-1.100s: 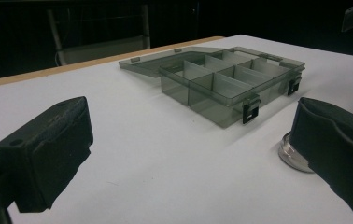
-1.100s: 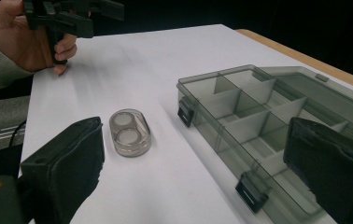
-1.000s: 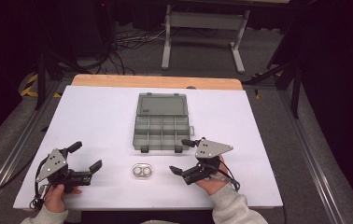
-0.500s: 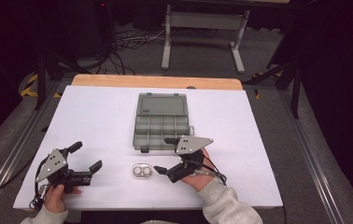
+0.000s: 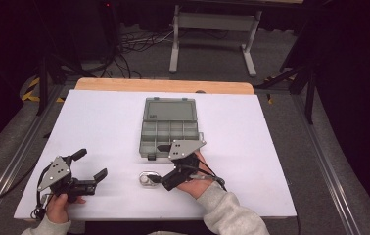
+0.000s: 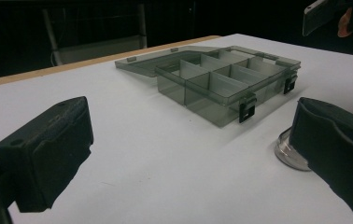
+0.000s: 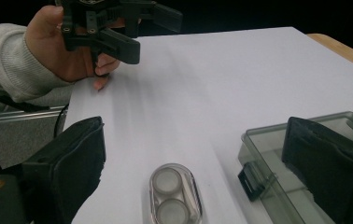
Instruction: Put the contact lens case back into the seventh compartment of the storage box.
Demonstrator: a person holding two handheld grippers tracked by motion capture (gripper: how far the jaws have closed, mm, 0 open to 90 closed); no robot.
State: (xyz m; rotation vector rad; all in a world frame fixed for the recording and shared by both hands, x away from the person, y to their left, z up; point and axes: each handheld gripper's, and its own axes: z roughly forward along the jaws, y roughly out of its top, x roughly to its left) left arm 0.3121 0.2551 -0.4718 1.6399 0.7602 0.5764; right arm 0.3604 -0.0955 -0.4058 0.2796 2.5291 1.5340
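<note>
Right claw (image 5: 159, 168), jaws apart, poised over small clear two-well case (image 5: 147, 178) just in front of open organiser box (image 5: 169, 128).

Left claw (image 5: 89, 165), jaws also apart and holding nothing, sits on the table (image 5: 100, 117) well to the left of the box. Case lies flat on the table, just beside the box's front latches, apart from them; the right gripper view has it between the right jaws, neither jaw touching it. Box lid lies folded back flat; compartments appear empty. Risks, as judged: case is low, smooth and rounded, so closing jaws could skid it across the table or squeeze it out; the far jaw stands over the box's front corner and could catch the wall or latch and shove the box.
</note>
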